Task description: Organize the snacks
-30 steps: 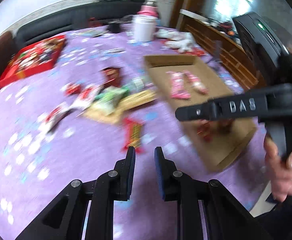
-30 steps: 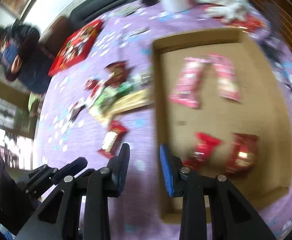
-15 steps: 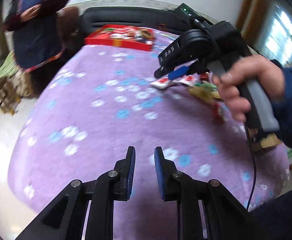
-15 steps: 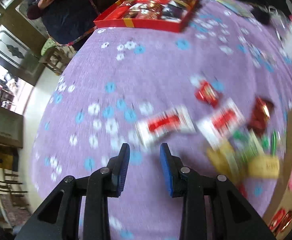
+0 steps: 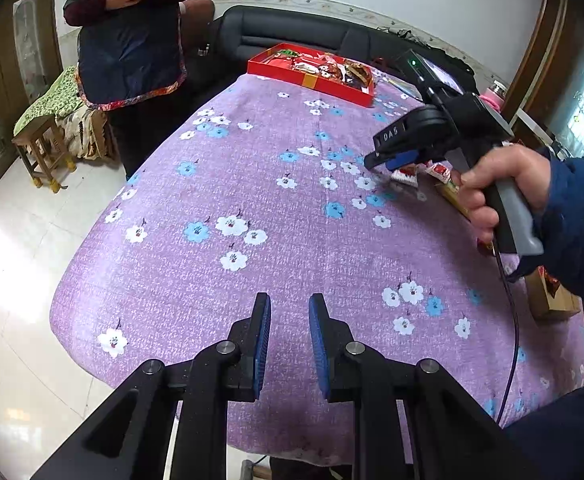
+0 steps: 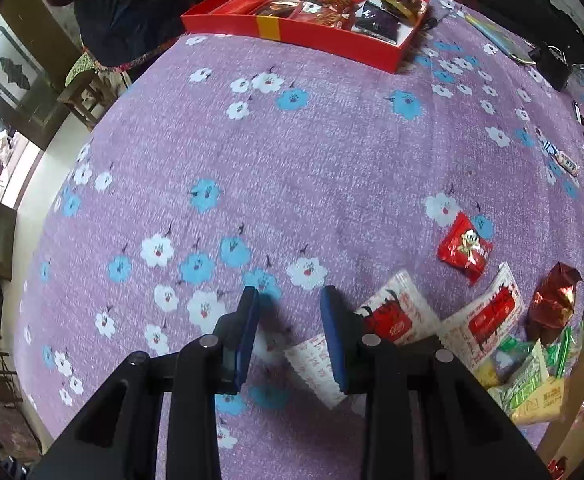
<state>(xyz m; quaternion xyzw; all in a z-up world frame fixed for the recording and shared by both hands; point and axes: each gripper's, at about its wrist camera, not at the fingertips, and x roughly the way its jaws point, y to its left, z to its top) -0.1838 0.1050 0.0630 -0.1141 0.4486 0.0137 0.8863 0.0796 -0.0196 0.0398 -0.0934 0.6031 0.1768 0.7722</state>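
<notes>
The right gripper, jaws slightly apart and empty, hovers over the purple tablecloth with the white-and-red snack packet just right of its tips, long axis diagonal; the left gripper, nearly closed and empty, is farther off.

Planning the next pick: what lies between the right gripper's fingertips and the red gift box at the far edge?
Only bare flowered tablecloth lies between the right gripper and the red gift box, as the right wrist view shows.

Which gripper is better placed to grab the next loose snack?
Right. The right gripper hangs just beside the white-and-red packet, empty. The left gripper faces bare purple cloth, far from the snacks.
</notes>
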